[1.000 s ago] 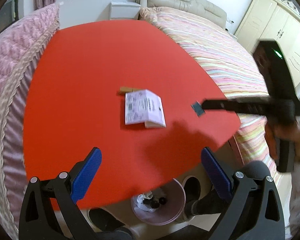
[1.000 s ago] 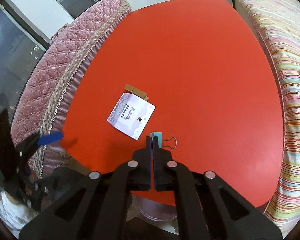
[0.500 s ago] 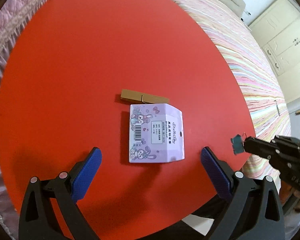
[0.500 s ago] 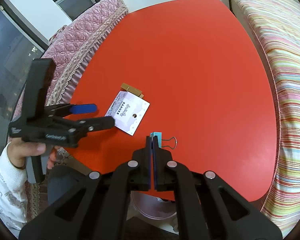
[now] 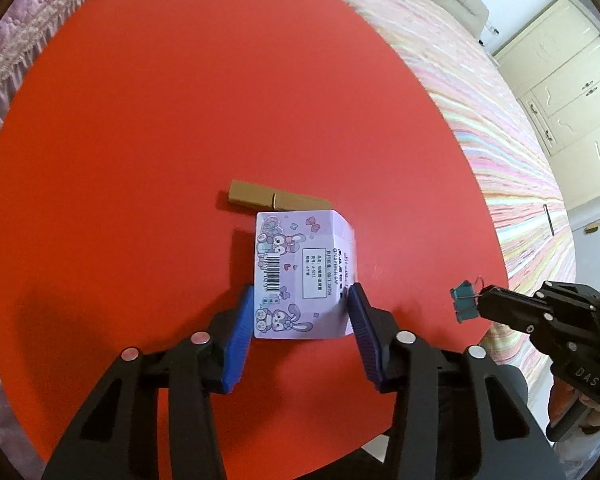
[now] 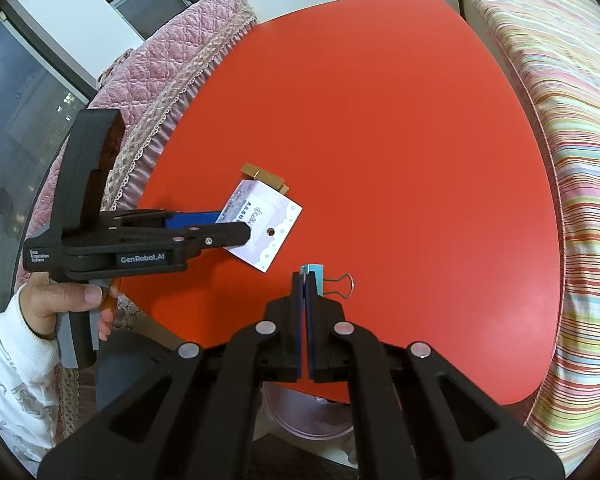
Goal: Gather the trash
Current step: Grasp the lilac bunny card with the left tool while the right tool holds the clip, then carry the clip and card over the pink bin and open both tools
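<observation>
A purple cartoon-printed paper package [image 5: 304, 276] lies on the red table [image 5: 140, 140], with a brown wooden clothespin [image 5: 276, 200] just behind it. My left gripper [image 5: 300, 312] has its blue pads against the package's two sides near its front end. In the right wrist view the package [image 6: 266, 224] and the clothespin [image 6: 264, 176] show with the left gripper [image 6: 236, 226] on the package. My right gripper [image 6: 305, 280] is shut on a teal binder clip [image 6: 314, 278], held above the table's near edge; the clip also shows in the left wrist view [image 5: 464, 304].
A pink trash bin [image 6: 308, 412] stands on the floor under the table's near edge. A striped bed [image 6: 560, 120] runs along the right side. A pink quilted sofa [image 6: 160, 80] flanks the left. Cream wardrobes [image 5: 568, 92] stand at the far right.
My left gripper has moved forward and down to the package and narrowed from wide open onto its sides. My right gripper has stayed shut on the binder clip, nearly still.
</observation>
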`<state>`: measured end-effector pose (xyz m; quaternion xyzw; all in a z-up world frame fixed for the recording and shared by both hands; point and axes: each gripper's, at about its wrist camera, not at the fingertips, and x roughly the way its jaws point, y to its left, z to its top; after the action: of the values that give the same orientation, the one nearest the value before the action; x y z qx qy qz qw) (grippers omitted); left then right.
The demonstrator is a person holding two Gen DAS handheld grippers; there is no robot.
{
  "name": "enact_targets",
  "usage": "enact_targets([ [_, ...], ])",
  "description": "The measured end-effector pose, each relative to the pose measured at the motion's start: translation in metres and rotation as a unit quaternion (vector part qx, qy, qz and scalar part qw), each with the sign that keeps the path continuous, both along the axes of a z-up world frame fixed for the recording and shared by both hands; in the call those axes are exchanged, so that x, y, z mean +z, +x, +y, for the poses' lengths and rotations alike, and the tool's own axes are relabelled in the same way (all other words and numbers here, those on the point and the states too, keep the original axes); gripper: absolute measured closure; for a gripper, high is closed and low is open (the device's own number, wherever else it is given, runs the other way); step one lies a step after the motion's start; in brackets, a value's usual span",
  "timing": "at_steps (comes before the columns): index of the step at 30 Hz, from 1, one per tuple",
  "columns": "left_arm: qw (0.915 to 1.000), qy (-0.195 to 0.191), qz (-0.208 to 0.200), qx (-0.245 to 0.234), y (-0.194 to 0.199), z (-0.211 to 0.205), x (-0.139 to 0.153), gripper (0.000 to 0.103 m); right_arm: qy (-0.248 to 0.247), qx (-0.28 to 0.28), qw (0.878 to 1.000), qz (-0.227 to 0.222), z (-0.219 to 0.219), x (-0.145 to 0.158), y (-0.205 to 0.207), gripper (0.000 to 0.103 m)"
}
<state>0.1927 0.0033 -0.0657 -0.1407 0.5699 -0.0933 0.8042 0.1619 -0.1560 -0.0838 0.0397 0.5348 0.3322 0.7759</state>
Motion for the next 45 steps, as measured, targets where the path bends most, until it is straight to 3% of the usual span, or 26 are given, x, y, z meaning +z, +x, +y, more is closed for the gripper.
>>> enact_targets([
  [9,0.9965,0.05,-0.066,-0.012,-0.024,-0.004,0.021,0.063,-0.006,0.006,1.0,-0.023,0.01,0.005,-0.01,0.102],
  [15,0.9838,0.106,-0.142,-0.027,-0.054,-0.015,0.041,0.063,-0.017,0.01,0.998,-0.054,0.015,0.011,-0.021,0.102],
  [20,0.9788,0.113,-0.169,-0.021,-0.073,-0.018,0.053,0.063,-0.02,0.013,0.997,-0.072,0.018,0.016,-0.033,0.102],
  [34,0.9804,0.086,-0.175,-0.029,-0.157,-0.037,0.061,0.063,0.007,0.045,0.994,-0.098,0.008,0.036,-0.106,0.102],
  [45,0.9852,0.058,-0.158,-0.035,-0.206,-0.049,0.047,0.063,-0.005,0.075,0.995,-0.064,0.005,0.004,-0.156,0.102],
])
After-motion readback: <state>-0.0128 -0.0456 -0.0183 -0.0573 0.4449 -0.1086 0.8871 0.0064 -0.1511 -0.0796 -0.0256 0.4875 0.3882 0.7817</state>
